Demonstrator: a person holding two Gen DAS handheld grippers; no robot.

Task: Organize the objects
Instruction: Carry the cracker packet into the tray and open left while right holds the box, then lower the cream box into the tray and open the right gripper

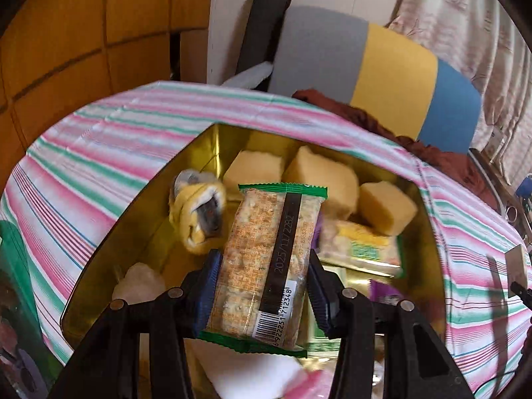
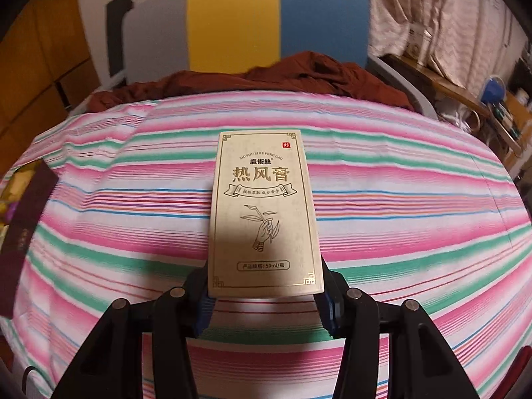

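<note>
Cracker packet (image 1: 262,262): clear wrapper with green crimped ends, pale speckled crackers visible inside, a black strip along its back bearing a printed date and a barcode at the near end. It is clamped across its width between the blue pads of the left gripper (image 1: 264,291), jaws part-closed and pressing both long edges, and held above the gold tin (image 1: 139,232).

Inside the tin, beyond the packet, lie three yellow sponge-like blocks (image 1: 319,179); to the packet's left a yellow-and-white wrapped item (image 1: 198,214); to its right another green-edged snack pack (image 1: 362,247). A white lump (image 1: 139,284) sits near the tin's near-left wall. The tin rests on the striped pink, green and white cloth (image 1: 99,139).

Beige carton (image 2: 266,212): flat, rectangular, gold border, Chinese lettering and a line drawing of a hand with a sprig. The right gripper (image 2: 266,302) grips its near end between both pads, jaws part-closed; the carton extends away over the same striped cloth (image 2: 399,199). Whether it touches the cloth cannot be told.

Beyond the cloth's far edge: a rumpled brown garment (image 2: 282,73) and a grey, yellow and blue chair back (image 2: 239,20).
</note>
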